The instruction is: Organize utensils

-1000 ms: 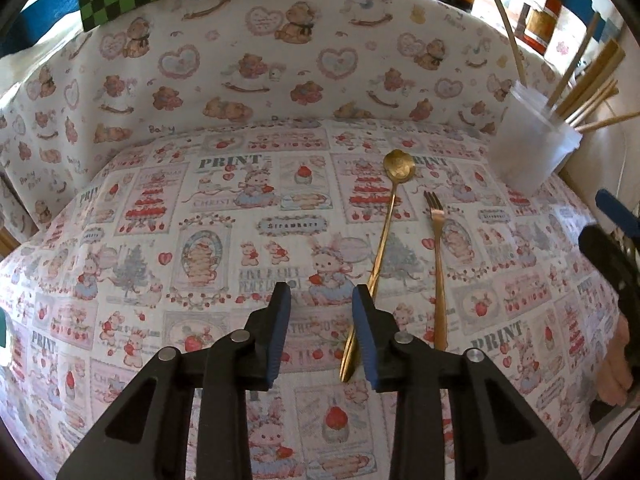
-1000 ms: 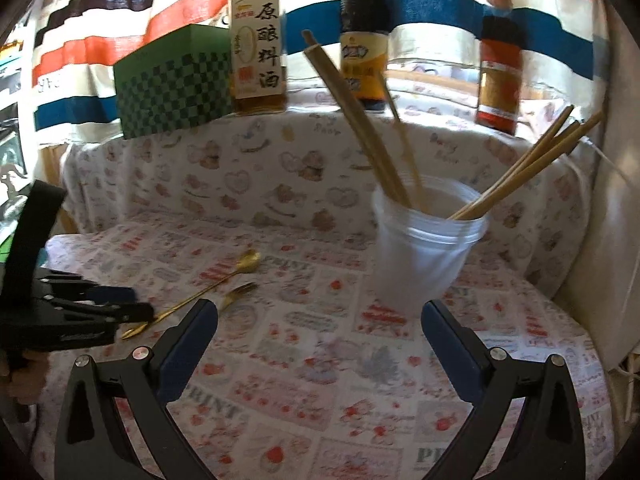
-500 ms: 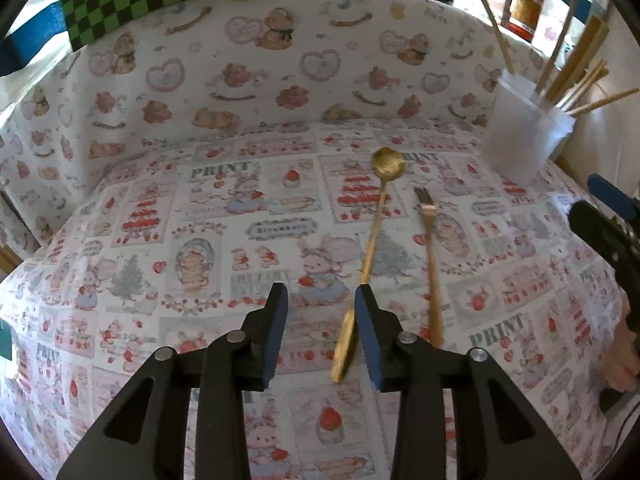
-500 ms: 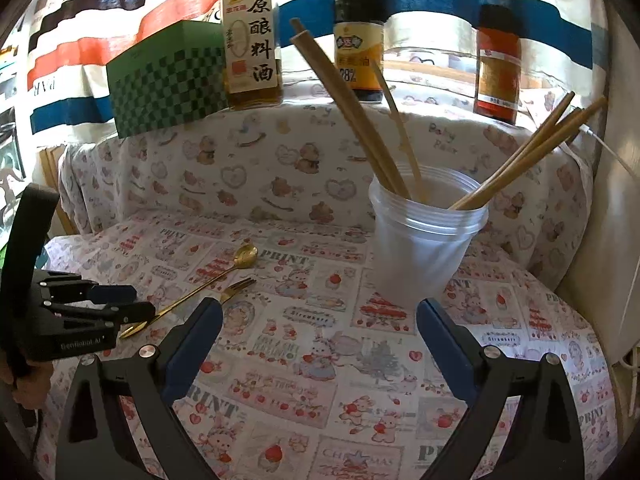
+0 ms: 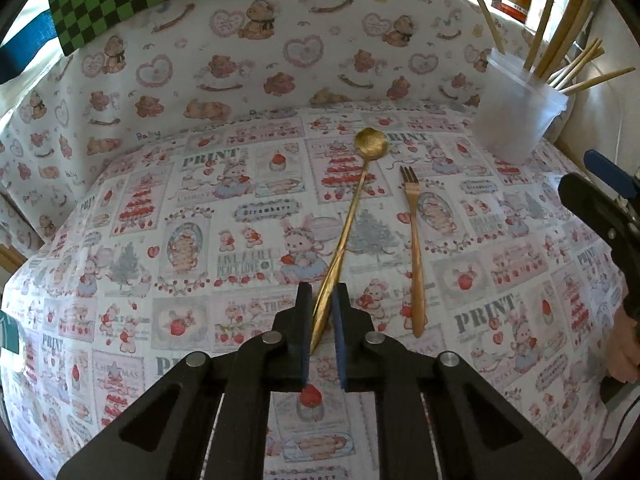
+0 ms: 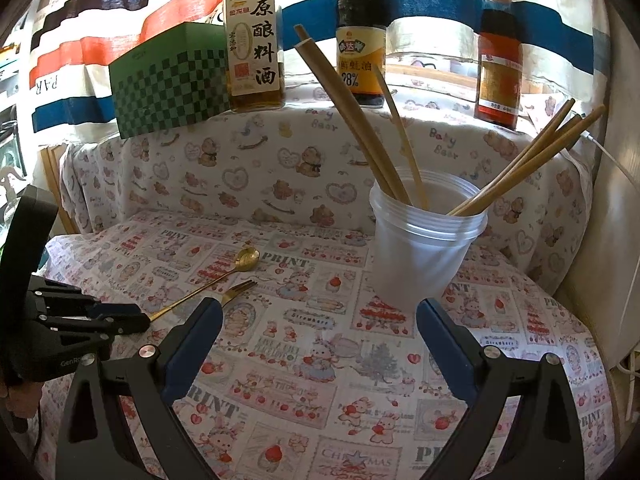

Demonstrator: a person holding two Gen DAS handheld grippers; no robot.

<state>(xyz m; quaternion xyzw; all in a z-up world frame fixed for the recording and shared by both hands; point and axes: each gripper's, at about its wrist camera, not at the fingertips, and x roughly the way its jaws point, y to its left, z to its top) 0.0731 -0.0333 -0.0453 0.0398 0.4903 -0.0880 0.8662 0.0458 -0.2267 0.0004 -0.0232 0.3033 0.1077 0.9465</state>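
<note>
Just now the left gripper (image 5: pixel 322 304) has been closing, and its two blue pads now pinch the handle end of the gold spoon (image 5: pixel 352 208), which before lay loose between them. Its bowl rests on the cloth toward the back. Close beside it lies the gold fork (image 5: pixel 414 248), not touching. Wide bare tablecloth (image 5: pixel 160 240) spreads to the left, up to the padded back edge. Far right stands the plastic cup (image 6: pixel 424 240) holding chopsticks (image 6: pixel 352 116). Only the right camera shows the bottles (image 6: pixel 256 48) and green checked box (image 6: pixel 168 84) on the ledge in full, with striped cloth behind. Its right gripper (image 6: pixel 318 344) has its pads wide apart, holding nothing, just in front of the cup
</note>
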